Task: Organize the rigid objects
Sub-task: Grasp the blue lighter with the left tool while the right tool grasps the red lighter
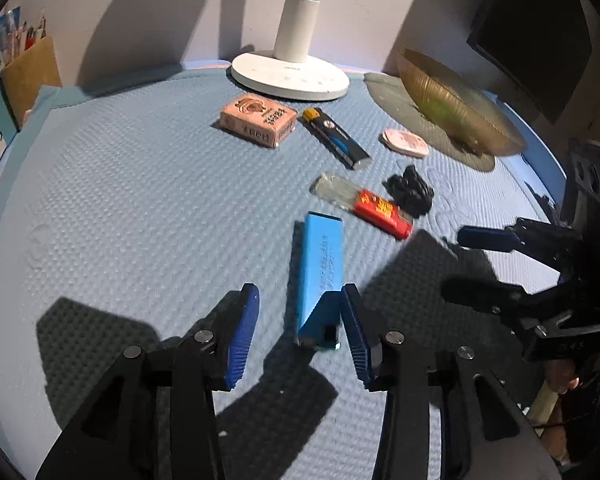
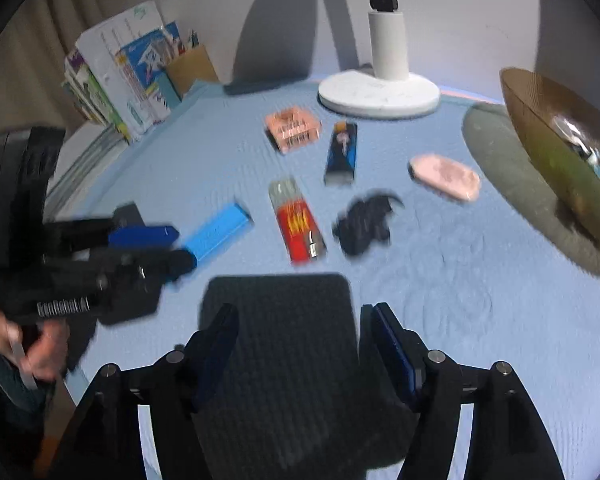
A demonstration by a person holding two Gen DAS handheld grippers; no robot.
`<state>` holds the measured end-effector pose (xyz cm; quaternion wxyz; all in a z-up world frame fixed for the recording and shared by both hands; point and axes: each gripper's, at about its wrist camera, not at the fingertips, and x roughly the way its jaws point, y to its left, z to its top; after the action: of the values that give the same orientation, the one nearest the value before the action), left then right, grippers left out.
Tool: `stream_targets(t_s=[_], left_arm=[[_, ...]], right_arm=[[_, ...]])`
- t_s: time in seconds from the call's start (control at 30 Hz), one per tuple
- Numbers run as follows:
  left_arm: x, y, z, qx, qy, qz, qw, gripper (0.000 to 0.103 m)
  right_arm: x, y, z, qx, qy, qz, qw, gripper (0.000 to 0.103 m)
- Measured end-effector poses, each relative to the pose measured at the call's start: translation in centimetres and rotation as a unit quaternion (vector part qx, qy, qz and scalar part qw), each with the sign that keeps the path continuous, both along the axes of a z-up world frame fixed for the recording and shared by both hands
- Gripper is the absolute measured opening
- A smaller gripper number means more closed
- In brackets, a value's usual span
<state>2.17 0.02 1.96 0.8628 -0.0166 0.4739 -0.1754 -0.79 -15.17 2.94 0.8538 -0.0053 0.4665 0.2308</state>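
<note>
Left gripper [image 1: 300, 320] stood with its fingers apart, the near end of the light-blue bar [image 1: 322, 276] lying between them against the right finger, not clamped. From the bar, a red-and-clear lighter [image 1: 374, 206] lay at two o'clock, a black-and-blue lighter [image 1: 336, 138] at twelve, and a pink box [image 1: 258, 120] at eleven. Right gripper [image 2: 298, 344] hung with fingers apart over bare blue mat [image 1: 140, 200], holding nothing.
</note>
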Motion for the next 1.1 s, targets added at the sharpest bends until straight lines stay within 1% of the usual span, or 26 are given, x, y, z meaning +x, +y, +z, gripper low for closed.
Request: stream_targets(t_s=[0.03,0.1,0.17,0.2,0.27,0.33,0.43,0.5,0.53,0.57,0.6,0.63,0.7,0.8,0.9,0.93,1.0,1.03,1.1], left_arm=[[0.2,-0.2,0.0,0.002,-0.001,0.000,1.0000,0.043],[0.7,-0.6,-0.4,0.009,0.003,-0.004,1.0000,0.043],[0.7,-1.0,-0.5,0.019,-0.002,-0.005,0.9998,0.043],[0.7,-1.3,-0.6,0.024,-0.007,-0.007,0.9997,0.043],[0.7,-1.6,-0.7,0.032,-0.015,-0.006,0.9994,0.043],[0.9,-1.7,-0.8,0.036,-0.021,-0.004,0.9991,0.043],[0.9,-2.0,-0.8,0.050,-0.027,0.000,0.9984,0.042],[0.6,-2.6,-0.9,0.071,-0.038,0.001,0.9967,0.042],[0.4,-2.9,-0.9,0.081,-0.045,0.000,0.9957,0.039],[0.2,-3.1,-0.9,0.083,-0.049,-0.005,0.9953,0.028],[-0.1,-3.3,-0.8,0.080,-0.052,-0.012,0.9954,0.022],[-0.3,-3.5,-0.8,0.079,-0.052,-0.017,0.9954,0.021],[-0.6,-3.8,-0.8,0.079,-0.052,-0.023,0.9953,0.021],[-1.2,-4.1,-0.8,0.072,-0.053,-0.034,0.9954,0.021],[-1.9,-5.0,-0.9,0.073,-0.054,-0.051,0.9945,0.021],[-2.1,-5.3,-0.9,0.079,-0.056,-0.052,0.9939,0.022],[-2.4,-5.9,-0.9,0.091,-0.057,-0.049,0.9930,0.027],[-2.4,-6.0,-0.8,0.090,-0.055,-0.048,0.9932,0.032],[-2.6,-6.0,-0.9,0.090,-0.053,-0.043,0.9936,0.032]], right_arm=[[1.0,0.6,-0.2,-0.004,0.009,0.004,1.000,0.067],[2.4,1.5,-0.7,-0.017,0.022,0.005,1.000,0.059],[3.1,2.4,-0.7,-0.033,0.008,0.009,0.999,0.058],[3.3,2.8,-0.7,-0.044,0.001,0.013,0.999,0.055],[3.8,4.0,-0.8,-0.077,-0.018,0.019,0.997,0.052],[4.2,5.2,-1.0,-0.101,-0.041,0.025,0.994,0.051],[4.7,6.0,-1.1,-0.107,-0.053,0.039,0.992,0.035],[4.2,5.9,-0.9,-0.111,-0.054,0.050,0.991,0.022],[3.9,5.7,-0.9,-0.109,-0.053,0.056,0.991,0.022],[3.4,5.2,-0.8,-0.108,-0.052,0.058,0.991,0.022],[2.9,4.7,-0.9,-0.107,-0.050,0.058,0.991,0.022],[2.3,3.9,-0.9,-0.104,-0.046,0.057,0.992,0.022],[0.9,1.8,-0.8,-0.100,-0.041,0.045,0.993,0.022],[-1.8,-1.4,-0.9,-0.106,-0.040,0.010,0.994,0.022],[-3.9,-4.5,-1.1,-0.097,-0.030,-0.017,0.995,0.022],[-4.1,-5.1,-1.1,-0.088,-0.023,-0.019,0.996,0.022],[-4.6,-6.0,-1.0,-0.069,-0.011,-0.026,0.997,0.025],[-4.6,-6.1,-1.0,-0.066,-0.009,-0.030,0.997,0.025],[-4.7,-5.6,-1.0,-0.076,-0.016,-0.036,0.996,0.026]])
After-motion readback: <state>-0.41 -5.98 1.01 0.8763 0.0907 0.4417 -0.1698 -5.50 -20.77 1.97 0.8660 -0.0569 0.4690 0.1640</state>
